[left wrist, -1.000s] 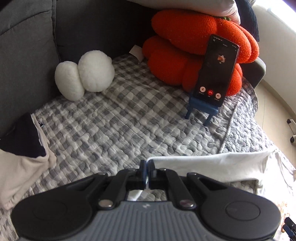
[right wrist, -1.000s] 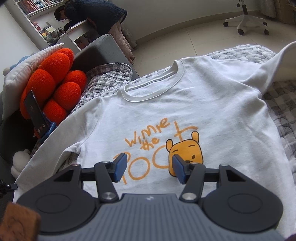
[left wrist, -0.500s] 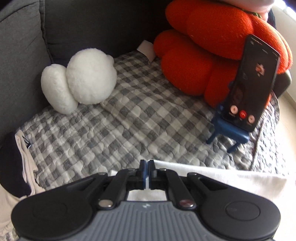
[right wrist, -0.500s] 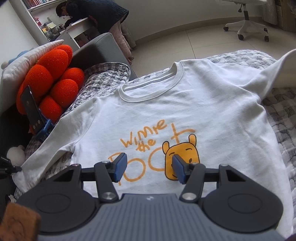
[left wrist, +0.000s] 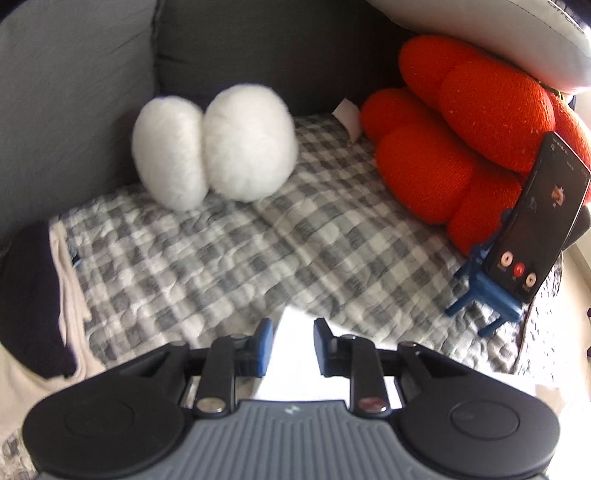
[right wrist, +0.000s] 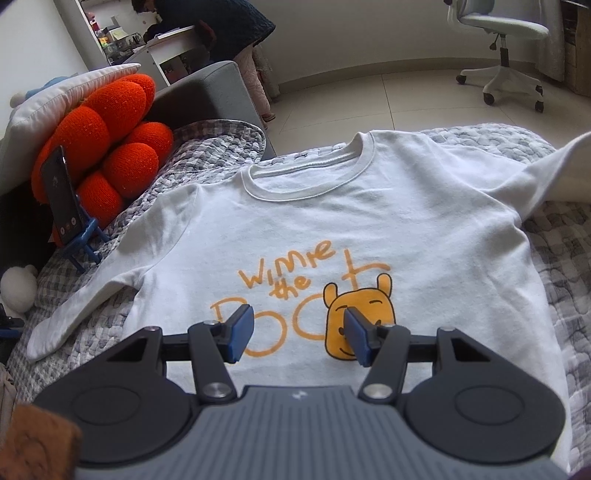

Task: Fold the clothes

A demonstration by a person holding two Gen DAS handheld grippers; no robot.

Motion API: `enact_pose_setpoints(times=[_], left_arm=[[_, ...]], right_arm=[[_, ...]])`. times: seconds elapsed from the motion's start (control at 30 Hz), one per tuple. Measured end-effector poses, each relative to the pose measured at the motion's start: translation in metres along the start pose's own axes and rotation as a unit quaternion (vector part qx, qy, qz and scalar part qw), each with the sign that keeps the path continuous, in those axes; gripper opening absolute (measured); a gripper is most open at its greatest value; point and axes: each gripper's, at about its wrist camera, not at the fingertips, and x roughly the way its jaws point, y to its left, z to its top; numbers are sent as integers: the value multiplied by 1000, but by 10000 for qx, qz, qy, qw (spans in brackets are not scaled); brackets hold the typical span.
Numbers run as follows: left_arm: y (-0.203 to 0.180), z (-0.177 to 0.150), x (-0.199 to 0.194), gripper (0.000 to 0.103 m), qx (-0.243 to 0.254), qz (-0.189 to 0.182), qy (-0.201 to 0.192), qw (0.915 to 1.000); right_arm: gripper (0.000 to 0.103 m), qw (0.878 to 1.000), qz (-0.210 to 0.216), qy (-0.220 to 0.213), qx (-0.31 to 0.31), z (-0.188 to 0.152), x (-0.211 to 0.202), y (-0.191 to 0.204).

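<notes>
White sweatshirt (right wrist: 332, 221) lies face up and spread flat on the grey-and-white checked quilt (left wrist: 229, 258) covering the sofa seat. Orange lettering and a yellow bear print on its chest; neckline points away from the right wrist camera. One sleeve (right wrist: 85, 310) runs out along the quilt toward the stacked orange cushion (right wrist: 107, 147); the other sleeve (right wrist: 546, 173) extends off to the opposite side.

Right gripper (right wrist: 299, 334): above the lower chest of the sweatshirt, over the print. Jaws wide apart, blue pads clear, nothing between them.

Left gripper (left wrist: 291, 347): jaws partly open, a clear gap between the pads. White cloth (left wrist: 295, 365), very bright and overexposed, shows in the gap and below it; pads do not pinch it. Whether they touch the cloth cannot be told.

Other items, left wrist view: white plush ball cushion (left wrist: 214, 140) against the dark grey sofa back; phone (left wrist: 535, 221) upright on a blue stand (left wrist: 484, 291), just in front of the orange cushion; folded dark and cream clothes (left wrist: 37, 295) stacked at the quilt's edge.

Right wrist view, background: a person (right wrist: 221, 29) bent over a desk, white office chair (right wrist: 506, 55) on tiled floor.
</notes>
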Motion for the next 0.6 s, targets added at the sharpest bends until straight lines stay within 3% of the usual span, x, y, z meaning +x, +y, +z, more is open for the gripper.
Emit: enact_pose_setpoints(times=[0.2, 0.37, 0.6], left_arm=[[9, -23, 0, 27, -58, -225, 5, 9997], [-18, -41, -8, 38, 170, -395, 46, 9991], [-71, -64, -20, 39, 513, -699, 129, 9962]], right_arm=[[58, 10000, -87, 2, -38, -2, 8, 8], [58, 9999, -76, -10, 95, -1, 7, 6], [58, 9996, -62, -54, 260, 2, 0, -3]])
